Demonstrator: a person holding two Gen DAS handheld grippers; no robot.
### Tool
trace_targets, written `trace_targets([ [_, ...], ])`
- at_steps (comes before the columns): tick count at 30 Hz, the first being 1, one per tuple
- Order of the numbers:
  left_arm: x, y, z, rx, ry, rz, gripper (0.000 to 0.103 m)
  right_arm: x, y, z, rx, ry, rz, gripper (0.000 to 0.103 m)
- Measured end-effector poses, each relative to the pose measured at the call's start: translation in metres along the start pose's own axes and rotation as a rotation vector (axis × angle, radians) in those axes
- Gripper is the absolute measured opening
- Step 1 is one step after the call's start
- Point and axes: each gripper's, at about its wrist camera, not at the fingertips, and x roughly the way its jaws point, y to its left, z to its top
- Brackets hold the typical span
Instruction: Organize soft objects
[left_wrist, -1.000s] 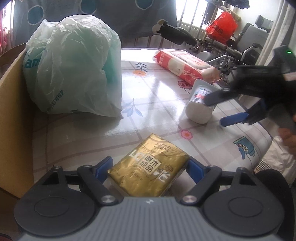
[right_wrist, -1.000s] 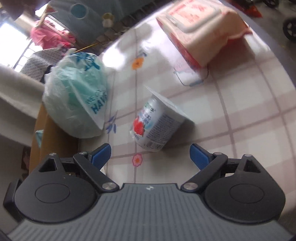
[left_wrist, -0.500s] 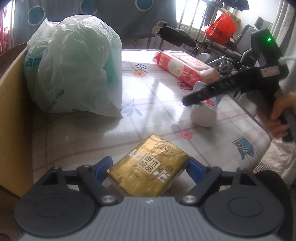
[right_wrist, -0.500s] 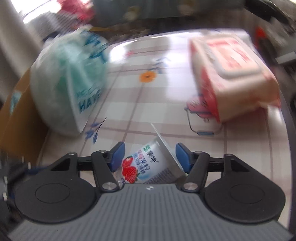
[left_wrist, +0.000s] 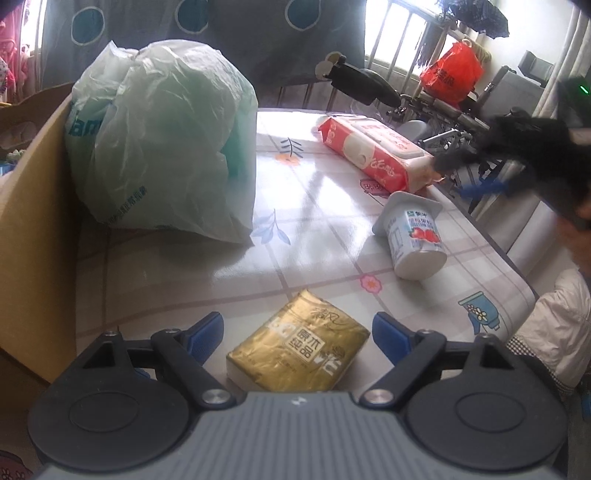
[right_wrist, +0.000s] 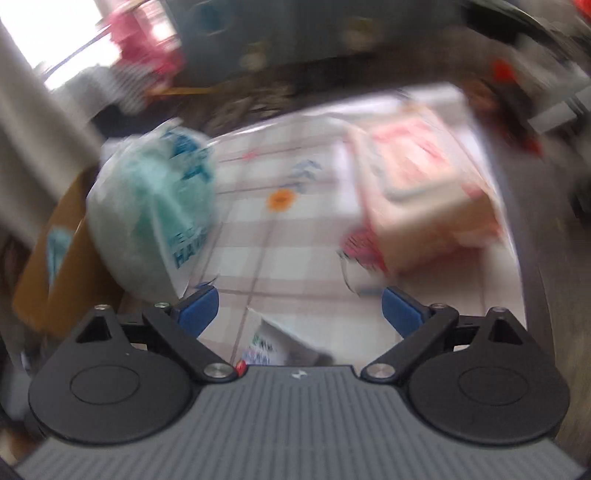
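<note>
A gold tissue pack (left_wrist: 299, 350) lies on the table between the open fingers of my left gripper (left_wrist: 297, 330), which do not touch it. A white yogurt cup (left_wrist: 413, 234) lies on its side to the right; its rim shows low in the blurred right wrist view (right_wrist: 273, 343). My right gripper (right_wrist: 299, 308) is open and empty above the cup; it shows as a dark shape at the right edge of the left wrist view (left_wrist: 517, 162). A red wet-wipes pack (left_wrist: 373, 151) (right_wrist: 424, 206) lies at the back right. A pale green plastic bag (left_wrist: 162, 140) (right_wrist: 155, 218) stands at the left.
A cardboard box wall (left_wrist: 33, 229) (right_wrist: 55, 254) rises along the table's left side. The table edge (left_wrist: 517, 273) runs close by the cup on the right. A chair, a metal rack and a red bag (left_wrist: 450, 74) stand beyond the table.
My right gripper has opened, let go of the yogurt cup and pulled back up and to the right. The cup lies on the table again. My left gripper has opened off the tissue pack.
</note>
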Motion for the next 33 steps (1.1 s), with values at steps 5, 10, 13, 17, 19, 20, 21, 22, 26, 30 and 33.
trace_targets([
  [5, 0.006, 0.002, 0.000, 0.030, 0.024, -0.017, 0.094, 0.024, -0.012, -0.038, 0.147, 0.096, 0.005, 0.096],
  [10, 0.006, 0.008, -0.009, 0.039, 0.042, -0.013, 0.097, 0.052, 0.009, -0.039, 0.073, 0.089, 0.040, 0.097],
  [13, 0.007, 0.008, -0.013, 0.066, 0.014, -0.014, 0.096, 0.062, 0.029, -0.036, -0.010, 0.065, -0.013, 0.098],
  [17, 0.002, 0.003, -0.013, 0.126, 0.026, -0.040, 0.072, 0.064, 0.036, -0.034, -0.081, 0.015, -0.059, 0.072],
  [19, -0.001, -0.001, -0.016, 0.146, 0.035, -0.027, 0.069, 0.061, 0.032, -0.032, -0.093, 0.018, -0.036, 0.053],
  [20, -0.003, -0.001, -0.018, 0.147, 0.036, -0.032, 0.069, 0.058, 0.028, -0.033, -0.087, 0.019, -0.031, 0.053],
  [21, -0.005, 0.000, -0.020, 0.140, 0.037, -0.036, 0.069, 0.057, 0.025, -0.032, -0.095, 0.020, -0.028, 0.053],
  [22, -0.007, 0.000, -0.021, 0.135, 0.042, -0.038, 0.069, 0.055, 0.024, -0.033, -0.115, 0.020, -0.034, 0.053],
  [26, -0.003, -0.002, -0.022, 0.157, 0.045, -0.033, 0.072, 0.059, 0.027, -0.034, -0.160, 0.052, -0.061, 0.065],
  [30, 0.002, -0.012, -0.023, 0.227, 0.031, 0.004, 0.064, 0.066, 0.047, -0.043, -0.283, 0.033, -0.131, 0.054],
  [33, -0.005, -0.007, -0.022, 0.167, 0.027, -0.009, 0.057, 0.061, 0.046, -0.043, -0.242, 0.039, -0.090, 0.048],
])
